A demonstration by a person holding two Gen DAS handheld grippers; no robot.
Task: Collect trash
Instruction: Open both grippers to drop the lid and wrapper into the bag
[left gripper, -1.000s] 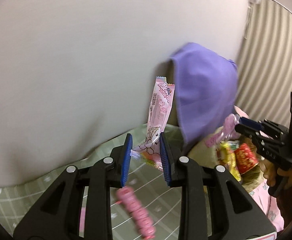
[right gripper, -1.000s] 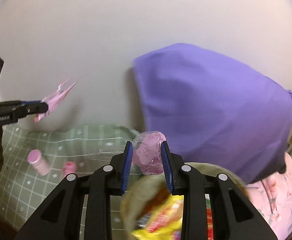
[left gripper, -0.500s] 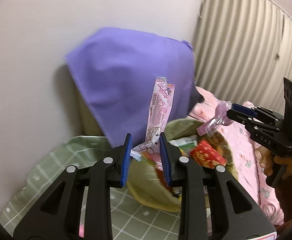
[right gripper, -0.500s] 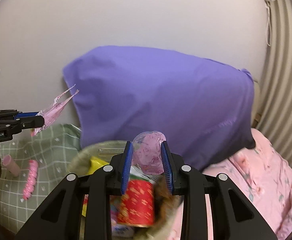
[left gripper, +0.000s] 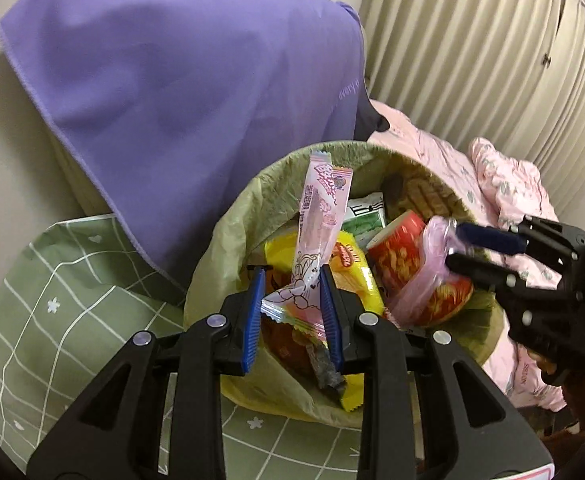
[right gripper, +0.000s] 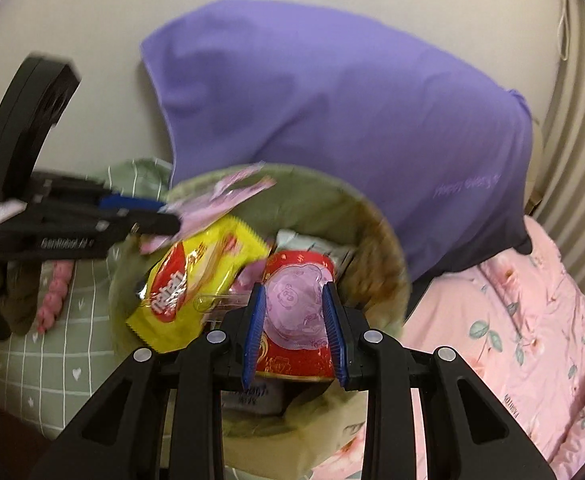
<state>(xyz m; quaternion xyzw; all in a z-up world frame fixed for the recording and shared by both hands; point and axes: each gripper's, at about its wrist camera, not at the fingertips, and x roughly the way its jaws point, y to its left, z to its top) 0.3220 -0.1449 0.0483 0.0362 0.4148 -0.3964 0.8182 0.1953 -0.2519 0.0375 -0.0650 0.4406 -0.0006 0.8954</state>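
Note:
My left gripper (left gripper: 292, 312) is shut on a long pink snack wrapper (left gripper: 320, 220) and holds it upright over the open trash bin (left gripper: 228, 236). My right gripper (right gripper: 294, 328) is shut on a clear pink plastic lid (right gripper: 294, 304) just above the bin's contents. The bin (right gripper: 388, 240) has a pale green liner and holds a yellow snack bag (right gripper: 196, 280), a red cup (right gripper: 296, 356) and other wrappers. The right gripper also shows in the left wrist view (left gripper: 464, 248), and the left gripper in the right wrist view (right gripper: 164, 216).
A purple cloth (left gripper: 188, 80) hangs against the wall behind the bin. A green checked cover (left gripper: 52, 292) lies on the left, with a pink beaded item (right gripper: 56, 300) on it. A pink floral quilt (right gripper: 532, 340) is on the right, before a ribbed curtain (left gripper: 472, 52).
Both grippers have moved right and down from the green cover side, ending over the bin. Each still holds its piece of trash.

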